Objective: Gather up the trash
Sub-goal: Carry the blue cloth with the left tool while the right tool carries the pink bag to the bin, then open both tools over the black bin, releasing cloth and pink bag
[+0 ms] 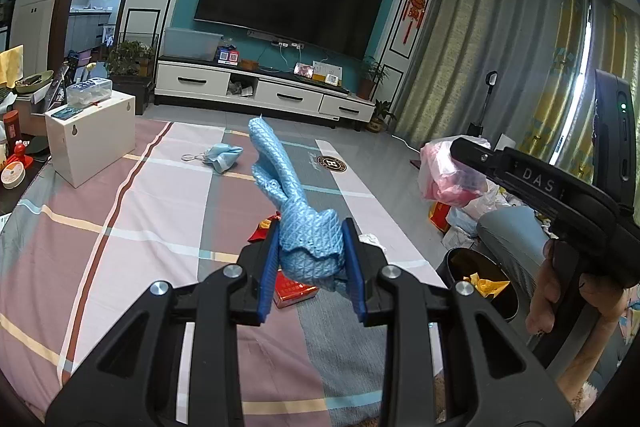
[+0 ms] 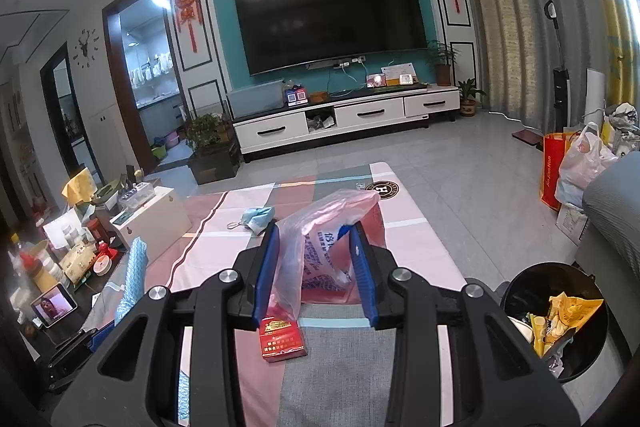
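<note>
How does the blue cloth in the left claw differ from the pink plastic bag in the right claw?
The blue cloth is opaque and textured; the pink plastic bag is see-through, smooth and printed. The cloth stands up in a narrow twisted strip; the bag spreads wide and loose. Both are pinched between blue pads above the checked cover.
</note>
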Demonstrator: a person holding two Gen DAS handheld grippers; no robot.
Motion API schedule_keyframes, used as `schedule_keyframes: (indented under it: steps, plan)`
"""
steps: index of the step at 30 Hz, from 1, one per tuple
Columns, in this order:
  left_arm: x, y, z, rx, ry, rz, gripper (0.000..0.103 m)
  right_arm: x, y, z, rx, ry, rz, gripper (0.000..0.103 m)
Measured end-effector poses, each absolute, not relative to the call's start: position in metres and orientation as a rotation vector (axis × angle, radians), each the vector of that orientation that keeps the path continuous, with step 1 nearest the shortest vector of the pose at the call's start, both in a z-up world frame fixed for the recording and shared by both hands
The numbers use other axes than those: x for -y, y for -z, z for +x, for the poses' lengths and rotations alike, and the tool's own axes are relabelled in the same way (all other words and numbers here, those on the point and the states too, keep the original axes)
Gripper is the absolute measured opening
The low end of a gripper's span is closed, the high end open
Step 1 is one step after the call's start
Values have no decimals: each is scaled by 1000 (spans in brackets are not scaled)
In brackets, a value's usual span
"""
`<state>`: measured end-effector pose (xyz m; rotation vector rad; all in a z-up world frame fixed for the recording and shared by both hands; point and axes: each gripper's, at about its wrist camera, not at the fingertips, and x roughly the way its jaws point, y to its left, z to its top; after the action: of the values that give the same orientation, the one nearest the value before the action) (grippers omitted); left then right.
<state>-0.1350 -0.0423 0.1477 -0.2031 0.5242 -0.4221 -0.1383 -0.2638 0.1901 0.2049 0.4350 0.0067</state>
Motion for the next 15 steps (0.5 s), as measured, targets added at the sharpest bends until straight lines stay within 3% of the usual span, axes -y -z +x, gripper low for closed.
schedule_keyframes:
  steps: [15]
  plan:
    - [95, -160, -125, -555, 505, -219, 31, 329, -192, -161, -387, 125, 301, 37]
